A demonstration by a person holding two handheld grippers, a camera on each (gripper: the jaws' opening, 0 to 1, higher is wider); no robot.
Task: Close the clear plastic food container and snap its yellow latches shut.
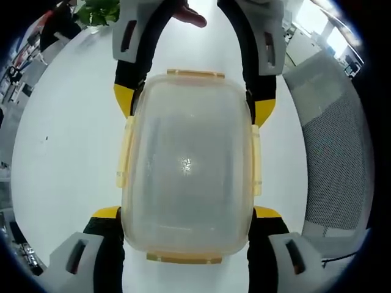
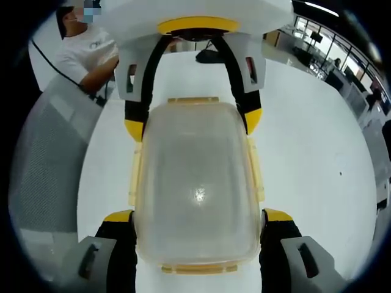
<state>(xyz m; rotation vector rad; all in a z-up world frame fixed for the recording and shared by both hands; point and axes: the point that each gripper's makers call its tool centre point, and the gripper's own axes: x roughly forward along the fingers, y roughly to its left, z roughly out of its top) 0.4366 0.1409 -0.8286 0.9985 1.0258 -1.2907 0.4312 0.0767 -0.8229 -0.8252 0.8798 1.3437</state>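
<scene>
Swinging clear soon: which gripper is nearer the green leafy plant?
Right. The right gripper straddles the clear plastic food container's far end, toward the green leafy plant; the left gripper straddles the near end, away from it.

My left gripper [image 1: 188,213] and right gripper [image 2: 198,217] face each other head-on, jaws spread wide, yellow tips at opposite ends of the container [image 1: 188,168] between them. In the left gripper view, a bare hand [image 1: 190,15] shows behind the right gripper.
</scene>
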